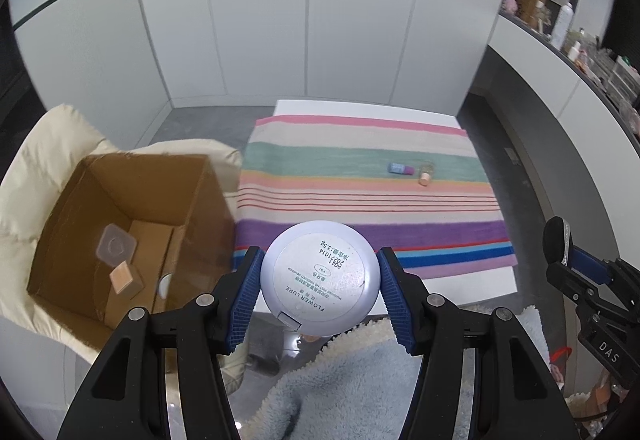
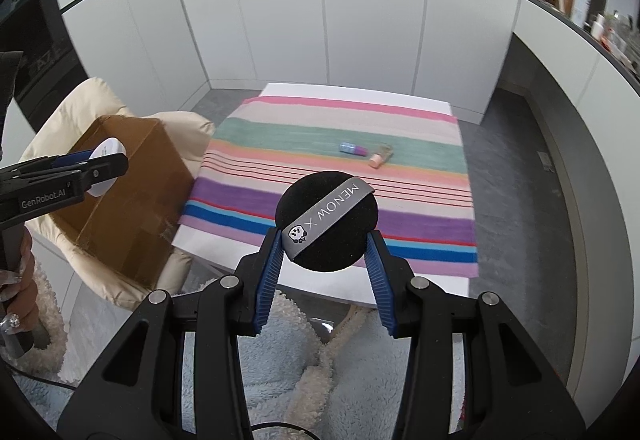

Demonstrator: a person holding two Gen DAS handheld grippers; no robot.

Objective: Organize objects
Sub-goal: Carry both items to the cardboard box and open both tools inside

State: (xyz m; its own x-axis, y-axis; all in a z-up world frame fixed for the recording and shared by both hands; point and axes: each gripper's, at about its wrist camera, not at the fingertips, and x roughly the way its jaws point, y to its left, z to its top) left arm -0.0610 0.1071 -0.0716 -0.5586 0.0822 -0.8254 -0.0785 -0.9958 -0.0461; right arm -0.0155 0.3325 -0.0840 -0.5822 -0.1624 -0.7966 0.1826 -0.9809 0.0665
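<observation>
Left wrist view: the left gripper (image 1: 320, 280) clamps a round lilac compact (image 1: 320, 276) by its sides, jaws about half apart, blue pads pressed to its rim, its labelled underside up; it hangs just off the near edge of the table (image 1: 472, 282), over a pale blue fleece (image 1: 352, 380); left of the table an open box (image 1: 120, 236) sits on a cream cushion (image 1: 44, 156), holding a clear lidded tub (image 1: 116, 248) and a small wooden block (image 1: 125, 278); on the striped cloth (image 1: 360, 208), toward the far right corner, a blue-and-purple bottle (image 1: 400, 169) lies just beside a peach-capped one (image 1: 425, 176); the right gripper (image 1: 568, 252) shows at the right edge.

Right wrist view: the right gripper (image 2: 324, 240) pinches a black puff (image 2: 326, 226) with a grey ribbon, jaws narrowed onto its sides, above the table's (image 2: 352, 288) near edge; both bottles, blue-and-purple (image 2: 354, 149) and peach-capped (image 2: 380, 156), lie on the cloth's (image 2: 320, 200) green stripe; at left the left gripper (image 2: 102, 168) holds the compact (image 2: 108, 164) above the box (image 2: 132, 208); a hand (image 2: 20, 292) grips its handle.
</observation>
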